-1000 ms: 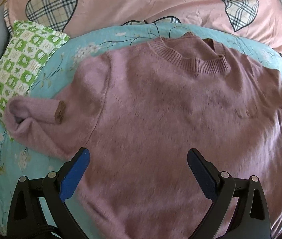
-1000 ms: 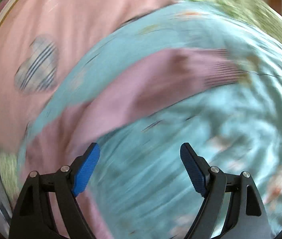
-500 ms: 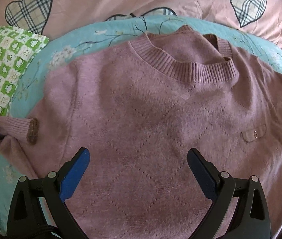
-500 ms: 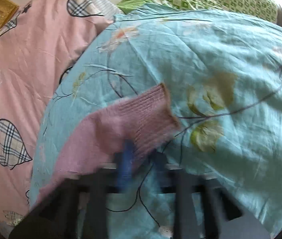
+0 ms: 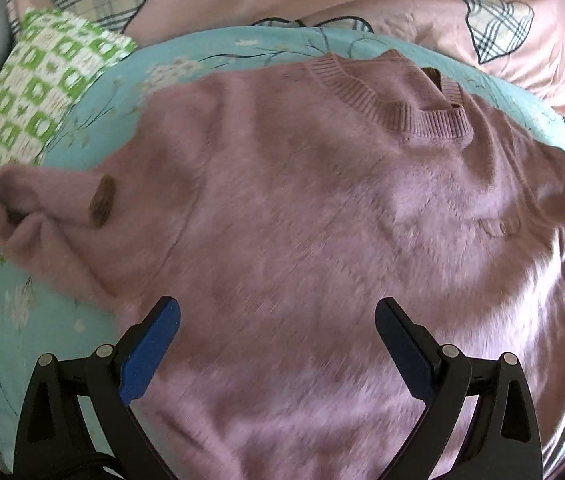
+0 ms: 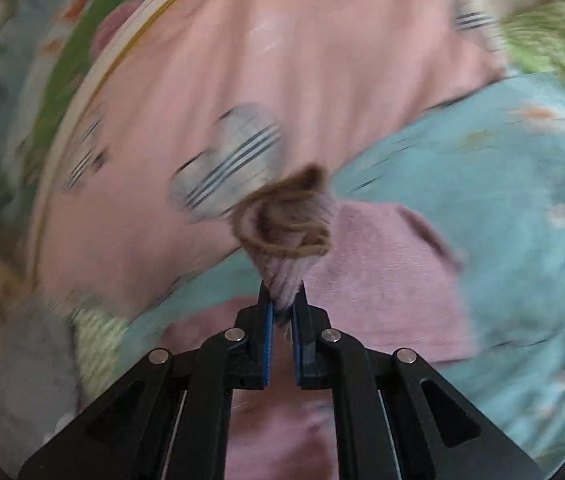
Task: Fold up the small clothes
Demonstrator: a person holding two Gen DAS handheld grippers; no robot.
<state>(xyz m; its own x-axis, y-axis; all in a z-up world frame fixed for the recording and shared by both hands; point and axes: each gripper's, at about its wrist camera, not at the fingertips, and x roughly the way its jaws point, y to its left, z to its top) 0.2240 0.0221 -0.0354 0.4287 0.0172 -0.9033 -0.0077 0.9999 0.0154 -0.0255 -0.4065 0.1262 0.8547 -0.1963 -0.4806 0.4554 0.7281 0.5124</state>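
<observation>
Two grippers: our right gripper (image 6: 282, 312) pinches sweater (image 5: 322, 220) cuff (image 6: 288, 240); left gripper (image 5: 278, 320) hovers agape, near hem.

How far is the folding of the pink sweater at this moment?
Done: the pink knitted sweater lies spread face up on the turquoise floral sheet. In hand: the right gripper is shut on a brown-edged sleeve cuff, lifted. Left: the other sleeve is crumpled, the body unfolded; the left gripper is open.

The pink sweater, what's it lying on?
The pink sweater lies on a turquoise floral quilt, visible around its edges. Whatever is beneath the sweater's middle is covered.
</observation>
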